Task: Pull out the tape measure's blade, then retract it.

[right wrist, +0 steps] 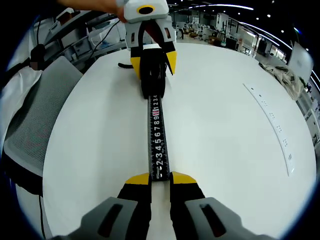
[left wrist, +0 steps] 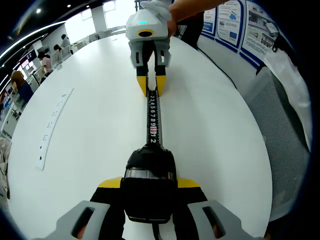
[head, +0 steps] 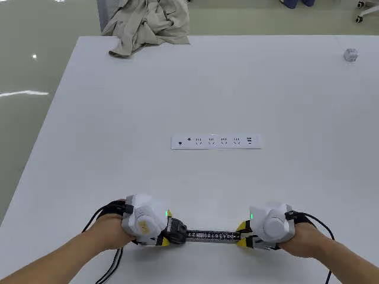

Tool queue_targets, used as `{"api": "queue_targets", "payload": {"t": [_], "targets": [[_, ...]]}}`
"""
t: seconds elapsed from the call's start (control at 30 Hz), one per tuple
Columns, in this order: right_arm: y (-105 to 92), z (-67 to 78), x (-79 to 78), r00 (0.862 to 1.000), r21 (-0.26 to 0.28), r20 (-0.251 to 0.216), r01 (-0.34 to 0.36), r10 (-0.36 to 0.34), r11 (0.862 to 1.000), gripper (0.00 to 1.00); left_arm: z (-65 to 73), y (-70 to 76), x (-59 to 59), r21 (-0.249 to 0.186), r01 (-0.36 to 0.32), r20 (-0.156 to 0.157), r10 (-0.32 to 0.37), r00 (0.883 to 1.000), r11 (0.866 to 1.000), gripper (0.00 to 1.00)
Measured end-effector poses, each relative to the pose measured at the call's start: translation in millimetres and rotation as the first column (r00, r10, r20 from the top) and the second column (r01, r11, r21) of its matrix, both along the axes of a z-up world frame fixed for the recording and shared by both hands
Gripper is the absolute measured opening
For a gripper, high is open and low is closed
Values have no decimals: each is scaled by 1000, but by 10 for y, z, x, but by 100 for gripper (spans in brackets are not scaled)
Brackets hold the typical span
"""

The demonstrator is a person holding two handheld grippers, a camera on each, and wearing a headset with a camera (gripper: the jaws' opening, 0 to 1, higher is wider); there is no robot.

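My left gripper (left wrist: 149,182) is shut on the black tape measure case (left wrist: 149,172), which sits between its yellow-tipped jaws near the table's front edge (head: 176,231). The black blade (right wrist: 158,145) with white numbers runs out of the case across the white table (head: 207,89) to my right gripper (right wrist: 160,177). That gripper is shut on the blade's end (head: 237,235). In the head view the left gripper (head: 169,232) and right gripper (head: 241,235) face each other, a short stretch of blade (head: 212,235) between them.
A white power strip (head: 215,142) lies mid-table beyond the grippers. A crumpled beige cloth (head: 148,23) sits at the far left edge, and a small white ball (head: 350,55) at the far right. Black cables (head: 100,216) trail from the grippers. Grey chairs (right wrist: 45,120) stand beside the table.
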State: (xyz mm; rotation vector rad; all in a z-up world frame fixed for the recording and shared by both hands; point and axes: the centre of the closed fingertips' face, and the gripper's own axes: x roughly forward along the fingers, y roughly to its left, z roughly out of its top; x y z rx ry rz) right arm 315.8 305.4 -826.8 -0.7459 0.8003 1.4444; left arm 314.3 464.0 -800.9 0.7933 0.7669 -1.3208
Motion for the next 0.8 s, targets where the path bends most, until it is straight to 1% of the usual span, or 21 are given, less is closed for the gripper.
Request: {"api": "queue_targets", "payload": {"t": [0.2,0.37,0.43,0.53,0.63,0.8], "targets": [[-92,24,-8,1000,-4,0,8,-8,1000,12,6,-1,-4,1,1,0,-1,1000,1000,34],[-150,1,0,1000,-8,1,14,-14,1000,12,10,-2,-6,4,3,0,-3,1000,1000,34],[-167,18,-6,1000,-10,1,15,-15,1000,12,6,-1,-5,5,2,0,-2,1000,1000,34],[-200,-2,1,1000,-13,3,16,-16,1000,12,-1,2,-3,4,1,0,-1,1000,1000,34],[-223,11,3,1000,-16,4,16,-16,1000,12,17,-3,-9,4,1,1,-1,1000,1000,34],[-282,4,9,1000,-19,1,23,-23,1000,12,7,-2,-8,5,1,2,-1,1000,1000,34]]}}
